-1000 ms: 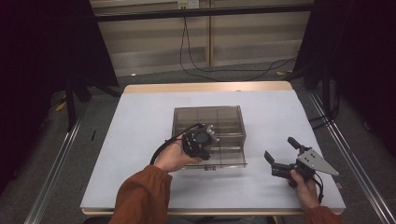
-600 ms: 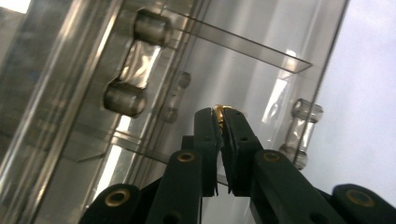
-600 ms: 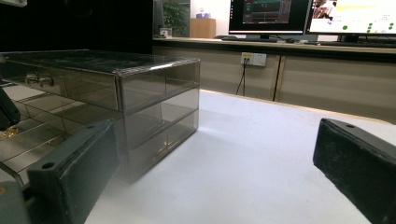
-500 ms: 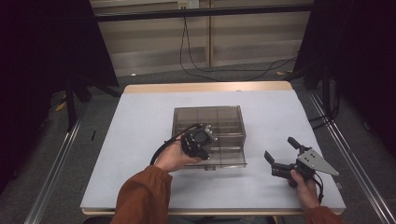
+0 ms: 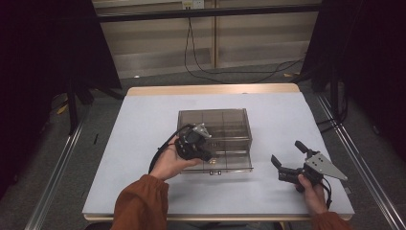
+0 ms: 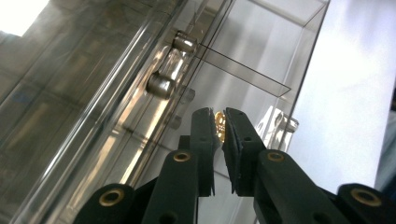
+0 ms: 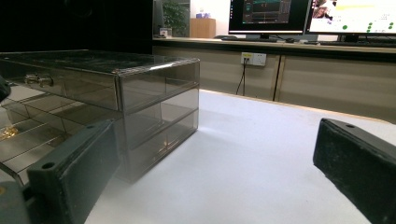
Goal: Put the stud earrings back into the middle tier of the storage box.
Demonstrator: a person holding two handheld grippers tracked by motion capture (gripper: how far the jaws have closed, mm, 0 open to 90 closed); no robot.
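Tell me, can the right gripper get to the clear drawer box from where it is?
Probably yes. The right gripper sits on the table with its jaws open, beside the clear drawer box, and bare table lies between them. The left gripper is at the box's front, clamped on a gold knob.

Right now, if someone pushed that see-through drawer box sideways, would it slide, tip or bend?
The clear acrylic drawer cabinet looks stiff, with flat hard walls, so it probably would not bend. It sits low and wide on the smooth white table, so sliding seems likelier than tipping. With its lower drawer pulled out, it might rattle or shift.
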